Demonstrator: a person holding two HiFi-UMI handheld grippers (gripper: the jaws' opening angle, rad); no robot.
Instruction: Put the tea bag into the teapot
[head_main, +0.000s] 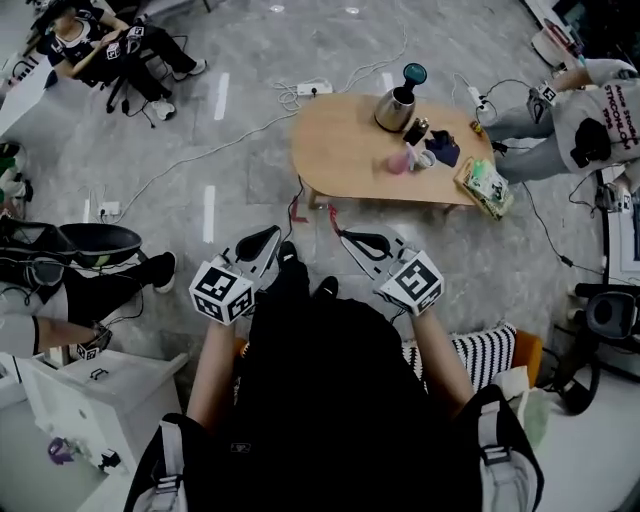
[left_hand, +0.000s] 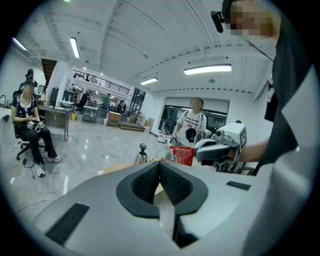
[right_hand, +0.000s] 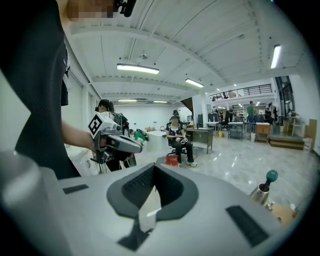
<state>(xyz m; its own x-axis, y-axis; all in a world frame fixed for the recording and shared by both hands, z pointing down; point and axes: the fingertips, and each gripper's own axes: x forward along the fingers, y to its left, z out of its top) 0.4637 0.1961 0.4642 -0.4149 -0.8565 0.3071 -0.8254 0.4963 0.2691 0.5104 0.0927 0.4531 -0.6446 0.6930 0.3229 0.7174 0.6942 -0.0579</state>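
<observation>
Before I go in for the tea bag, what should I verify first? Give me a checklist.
1. Left gripper free: ok, jaws together with nothing between them.
2. Right gripper free: ok, jaws together with nothing between them.
3. Teapot open for the bag: not ok, its teal-knobbed lid looks to be on.
4. Tea bag located: cannot tell, the small items beside the teapot are too small to identify.
5. Table within reach: not ok, both grippers are held close to the body, over the floor and short of its edge.
</observation>
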